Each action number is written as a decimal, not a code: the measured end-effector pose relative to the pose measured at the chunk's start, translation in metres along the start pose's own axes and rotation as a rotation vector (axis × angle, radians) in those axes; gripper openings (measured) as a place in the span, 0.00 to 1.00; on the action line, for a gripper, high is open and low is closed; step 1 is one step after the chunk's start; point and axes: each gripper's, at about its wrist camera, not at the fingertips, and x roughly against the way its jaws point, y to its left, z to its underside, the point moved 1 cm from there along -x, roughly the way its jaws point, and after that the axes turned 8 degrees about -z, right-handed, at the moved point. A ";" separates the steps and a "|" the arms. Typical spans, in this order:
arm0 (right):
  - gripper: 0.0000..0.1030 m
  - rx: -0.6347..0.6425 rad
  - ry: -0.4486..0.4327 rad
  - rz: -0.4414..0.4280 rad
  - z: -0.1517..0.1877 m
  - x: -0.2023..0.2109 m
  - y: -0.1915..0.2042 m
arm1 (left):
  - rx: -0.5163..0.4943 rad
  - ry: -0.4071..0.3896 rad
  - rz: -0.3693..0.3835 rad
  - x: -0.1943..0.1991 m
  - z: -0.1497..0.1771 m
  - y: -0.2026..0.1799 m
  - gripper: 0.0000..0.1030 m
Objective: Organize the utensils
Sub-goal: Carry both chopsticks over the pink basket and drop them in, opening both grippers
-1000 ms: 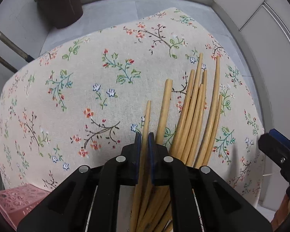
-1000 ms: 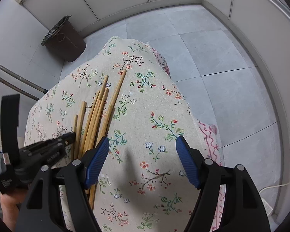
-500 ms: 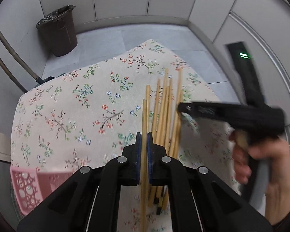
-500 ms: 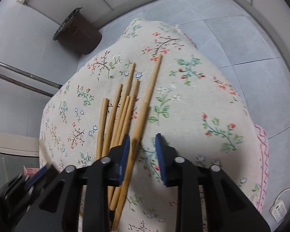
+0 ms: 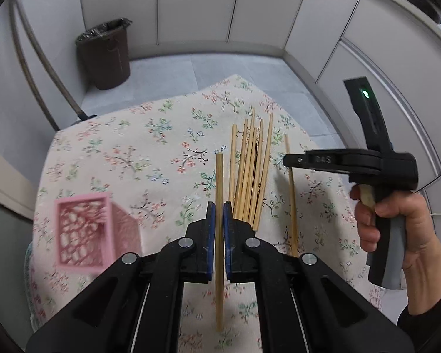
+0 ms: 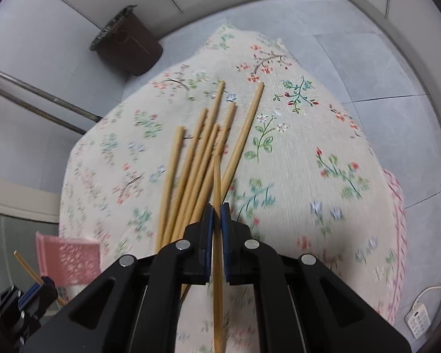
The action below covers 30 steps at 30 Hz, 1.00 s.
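A: Grippers? 
B: Left gripper pinches one chopstick; right gripper pinches a second chopstick.

A: Beyond them? 
B: Loose bundle on floral cloth. Pink basket left; contents blurred, cannot tell.

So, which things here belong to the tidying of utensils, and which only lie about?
For the job:
- chopstick in left hand-held gripper
- chopstick in right hand-held gripper
- loose chopsticks on the cloth
- pink basket, probably where they go

Lying about:
- bin
- power strip
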 end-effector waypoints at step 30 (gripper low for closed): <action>0.05 0.403 -0.529 -0.069 0.120 0.201 0.198 | 0.192 -0.586 -0.171 0.210 0.042 0.083 0.04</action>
